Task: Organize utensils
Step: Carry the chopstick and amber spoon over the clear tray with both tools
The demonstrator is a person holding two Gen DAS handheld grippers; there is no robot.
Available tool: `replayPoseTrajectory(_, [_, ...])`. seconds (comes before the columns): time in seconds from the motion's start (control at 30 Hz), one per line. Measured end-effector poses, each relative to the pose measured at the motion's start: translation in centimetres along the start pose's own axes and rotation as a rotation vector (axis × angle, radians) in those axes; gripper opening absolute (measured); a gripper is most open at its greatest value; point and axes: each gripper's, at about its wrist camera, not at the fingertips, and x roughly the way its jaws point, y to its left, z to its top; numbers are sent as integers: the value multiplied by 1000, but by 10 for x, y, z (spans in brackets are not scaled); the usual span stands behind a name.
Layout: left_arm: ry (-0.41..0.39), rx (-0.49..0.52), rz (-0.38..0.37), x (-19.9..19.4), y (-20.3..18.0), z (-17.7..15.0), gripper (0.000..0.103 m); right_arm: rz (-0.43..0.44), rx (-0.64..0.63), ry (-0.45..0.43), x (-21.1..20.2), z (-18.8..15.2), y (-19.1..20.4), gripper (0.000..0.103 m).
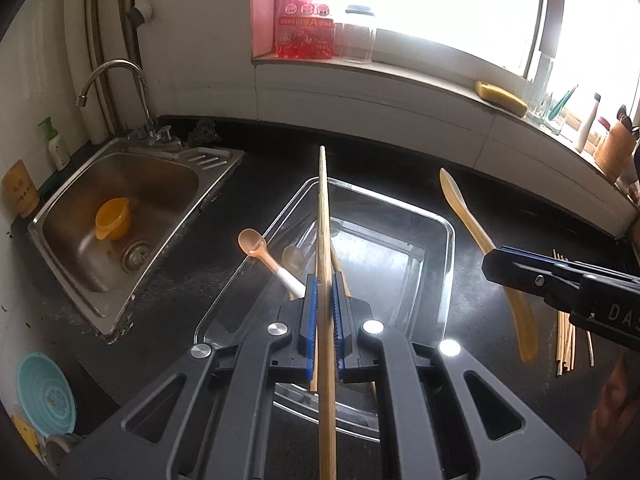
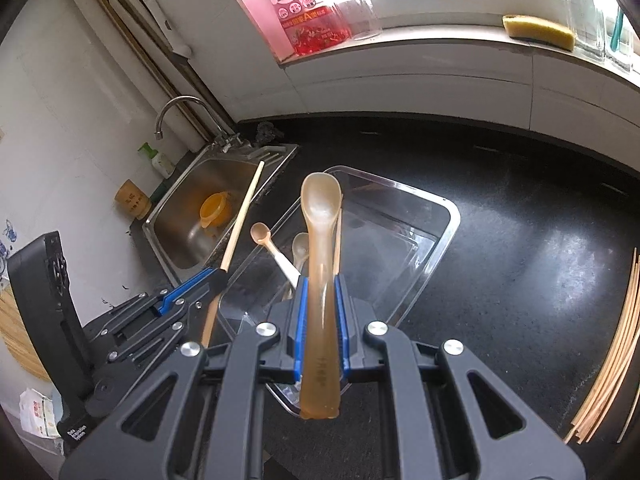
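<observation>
My left gripper [image 1: 325, 280] is shut on a long wooden chopstick [image 1: 323, 208] that points forward above a clear rectangular tray [image 1: 448, 248] on the black counter. A small spoon with a white handle [image 1: 252, 242] leans on the tray's left rim. My right gripper [image 2: 320, 282] is shut on an amber translucent spoon [image 2: 320, 216], bowl forward, over the near end of the tray [image 2: 452, 224]. A clear spoon [image 2: 300, 246] and another chopstick [image 2: 338, 248] lie inside it. The left gripper [image 2: 218, 274] shows at the left, the right gripper [image 1: 490, 268] at the right.
A steel sink [image 1: 168, 176] with an orange cup [image 1: 113, 218] and a faucet [image 1: 112, 68] lies left of the tray. Several thin bamboo sticks [image 2: 608, 360] lie on the counter at the right. A pink detergent bottle [image 1: 304, 12] and a sponge [image 1: 502, 98] sit on the windowsill.
</observation>
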Motion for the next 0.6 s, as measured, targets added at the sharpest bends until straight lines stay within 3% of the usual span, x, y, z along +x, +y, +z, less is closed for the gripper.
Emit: replayPoseTrajectory(0.6, [34,-3,10,27,5,7,7,17,19,43,30,11,-6,14])
